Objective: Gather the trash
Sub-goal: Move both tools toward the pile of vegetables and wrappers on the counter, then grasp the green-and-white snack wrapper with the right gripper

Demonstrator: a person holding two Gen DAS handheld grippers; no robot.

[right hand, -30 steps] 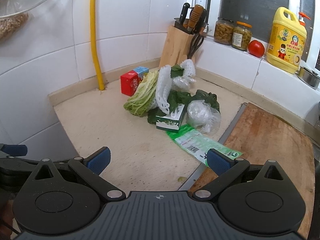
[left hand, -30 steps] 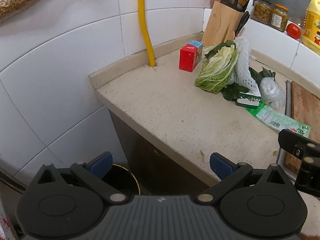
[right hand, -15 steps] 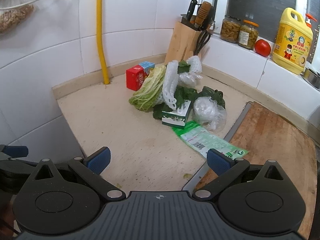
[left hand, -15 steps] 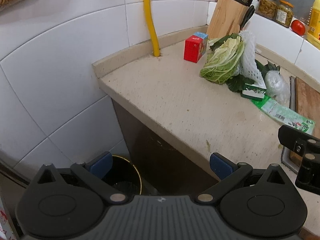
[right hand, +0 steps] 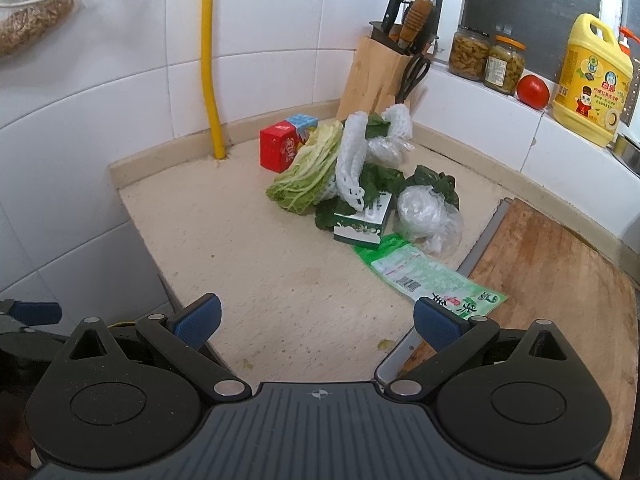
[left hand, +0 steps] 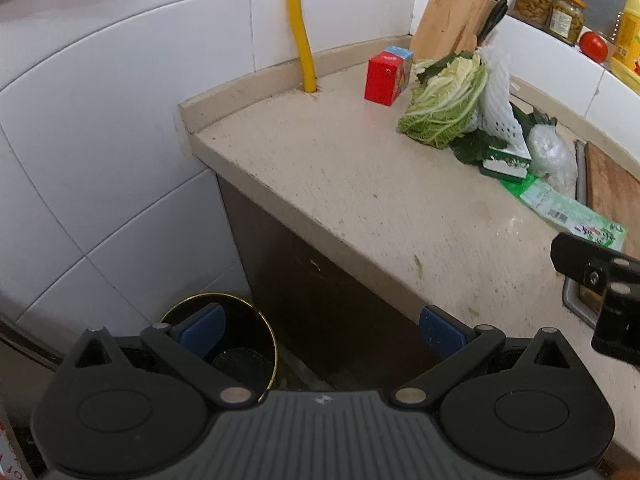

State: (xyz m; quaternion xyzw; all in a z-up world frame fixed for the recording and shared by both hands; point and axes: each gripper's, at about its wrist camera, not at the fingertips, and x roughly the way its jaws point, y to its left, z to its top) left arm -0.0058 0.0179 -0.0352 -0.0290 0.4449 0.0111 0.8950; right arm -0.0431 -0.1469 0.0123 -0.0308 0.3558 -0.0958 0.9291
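A heap of trash lies on the beige counter (right hand: 248, 264): a cabbage leaf (right hand: 308, 172), white foam netting (right hand: 352, 160), a red carton (right hand: 280, 146), a small green-and-white box (right hand: 364, 220), a crumpled clear bag (right hand: 426, 214) and a flat green wrapper (right hand: 428, 276). The same heap shows in the left wrist view, with the cabbage leaf (left hand: 448, 104) and the green wrapper (left hand: 568, 212). My right gripper (right hand: 316, 320) is open over the counter's front, short of the wrapper. My left gripper (left hand: 320, 326) is open, off the counter's edge, above a gold-rimmed bin (left hand: 228, 340) on the floor.
A wooden cutting board (right hand: 560, 280) lies right of the trash. A knife block (right hand: 380, 68) stands in the corner beside a yellow pipe (right hand: 210, 60). Jars (right hand: 486, 58), a tomato (right hand: 532, 92) and a yellow detergent bottle (right hand: 592, 80) sit on the sill. White tiled wall stands to the left.
Both grippers have drawn back and risen a little from the counter. The left view has tipped down, so more of the bin on the floor shows. Both stay open.
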